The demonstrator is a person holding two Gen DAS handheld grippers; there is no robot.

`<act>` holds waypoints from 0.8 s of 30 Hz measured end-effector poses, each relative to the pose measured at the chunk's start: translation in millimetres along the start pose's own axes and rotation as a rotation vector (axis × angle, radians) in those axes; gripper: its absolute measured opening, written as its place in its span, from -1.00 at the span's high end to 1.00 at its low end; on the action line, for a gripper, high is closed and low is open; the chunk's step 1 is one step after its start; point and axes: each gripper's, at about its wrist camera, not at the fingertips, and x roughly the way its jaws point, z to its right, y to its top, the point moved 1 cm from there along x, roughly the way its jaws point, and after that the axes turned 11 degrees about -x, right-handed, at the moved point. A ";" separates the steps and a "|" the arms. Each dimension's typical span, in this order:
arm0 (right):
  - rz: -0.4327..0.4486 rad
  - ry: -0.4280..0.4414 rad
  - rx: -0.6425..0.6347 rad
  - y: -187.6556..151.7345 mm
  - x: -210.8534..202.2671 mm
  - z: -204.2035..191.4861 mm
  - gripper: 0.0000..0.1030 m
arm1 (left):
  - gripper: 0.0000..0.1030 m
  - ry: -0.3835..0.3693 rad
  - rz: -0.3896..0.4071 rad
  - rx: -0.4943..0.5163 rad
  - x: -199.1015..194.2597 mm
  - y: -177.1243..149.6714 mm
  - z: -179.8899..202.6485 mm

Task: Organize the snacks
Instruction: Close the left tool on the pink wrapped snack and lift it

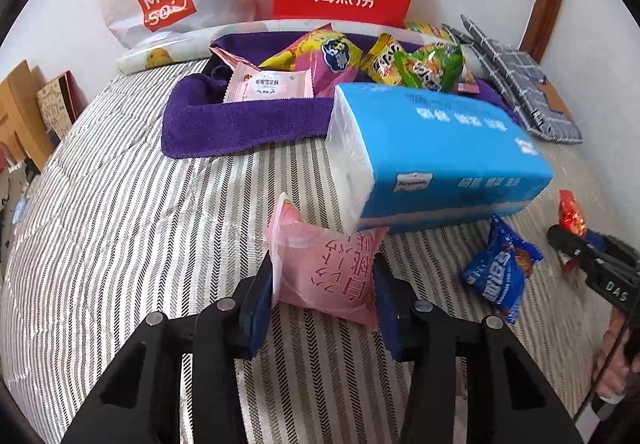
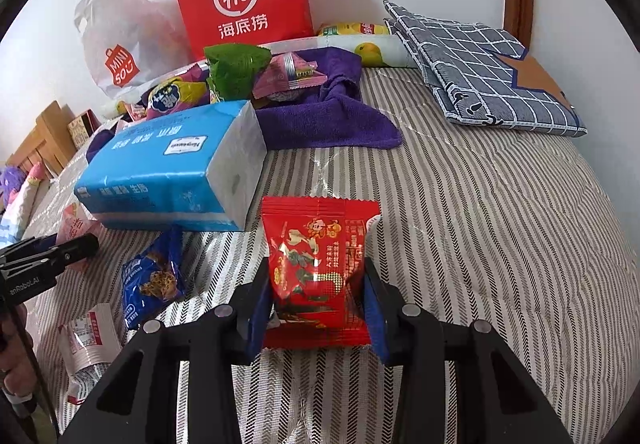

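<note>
Gripping pink snack [image 1: 326, 276] in left gripper [image 1: 324, 284], red snack [image 2: 318, 276] in right gripper [image 2: 318, 308]

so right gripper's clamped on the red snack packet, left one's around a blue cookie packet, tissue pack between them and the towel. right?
One error: the left gripper is around the pink snack packet, per the left wrist view. The blue cookie packet lies loose on the bed. The rest holds.
</note>
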 end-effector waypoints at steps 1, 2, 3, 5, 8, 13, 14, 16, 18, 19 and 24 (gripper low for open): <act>0.005 -0.001 0.004 0.1 -1.3 0.6 0.24 | 0.14 -0.007 -0.001 -0.005 -3.2 1.2 -1.2; 0.007 0.001 0.009 0.1 -2.0 1.7 0.24 | 0.14 -0.007 0.001 -0.003 -5.6 1.9 -1.3; 0.009 0.008 0.016 -0.3 -3.0 2.6 0.24 | 0.14 -0.002 0.010 0.004 -9.4 2.5 -1.2; 0.007 0.021 0.042 -1.3 -5.1 4.0 0.24 | 0.14 0.008 0.025 0.018 -15.0 3.7 -1.1; 0.006 0.041 0.040 -0.5 -10.6 1.9 0.24 | 0.14 0.005 0.037 0.012 -24.6 7.2 -3.0; 0.037 0.037 0.012 8.6 -29.1 -6.2 0.24 | 0.14 -0.012 0.055 -0.021 -38.7 15.6 -8.4; 0.047 0.040 0.011 12.1 -34.6 -7.8 0.24 | 0.14 -0.014 0.058 -0.029 -41.3 17.5 -9.3; 0.059 0.039 0.011 17.6 -41.1 -8.5 0.24 | 0.14 -0.018 0.060 -0.038 -45.8 21.2 -9.8; 0.069 0.048 0.011 26.5 -47.9 -9.0 0.24 | 0.14 -0.023 0.062 -0.044 -49.0 25.2 -9.1; 0.070 0.053 0.013 31.9 -50.3 -8.7 0.24 | 0.14 -0.028 0.063 -0.045 -51.8 28.9 -8.0; 0.100 0.049 0.001 57.6 -60.5 -10.5 0.24 | 0.14 -0.042 0.068 -0.053 -58.5 48.3 -3.3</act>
